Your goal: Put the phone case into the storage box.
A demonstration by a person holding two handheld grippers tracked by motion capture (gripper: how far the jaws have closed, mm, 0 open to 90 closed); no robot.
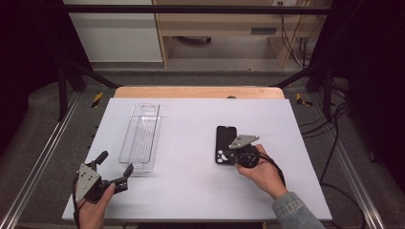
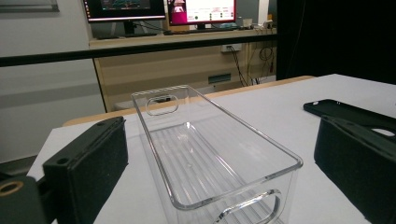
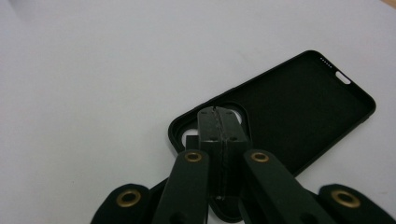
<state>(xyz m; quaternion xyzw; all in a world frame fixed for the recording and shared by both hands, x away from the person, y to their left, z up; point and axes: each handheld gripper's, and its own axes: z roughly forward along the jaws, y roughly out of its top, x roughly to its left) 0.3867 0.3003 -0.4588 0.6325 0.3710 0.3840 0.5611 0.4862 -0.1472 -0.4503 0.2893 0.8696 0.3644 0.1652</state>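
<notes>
So the right gripper [image 1: 237, 153] has its jaws pressed together, tips down at the camera-cutout end of the black phone case [image 1: 225, 144]. From the right gripper view I can't honestly tell if a bit of the case rim is pinched or the tips just sit in the cutout. The case lies flat right of the middle of the table [image 1: 200, 191], open side up. The left gripper [image 1: 114, 168] waits near the front-left corner, jaws wide apart, at the near end of the clear plastic bin [image 1: 141, 136] (empty, by the look of it). My guess: this is the pickup step. Next comes a lift and a carry left over the bin's rim.
</notes>
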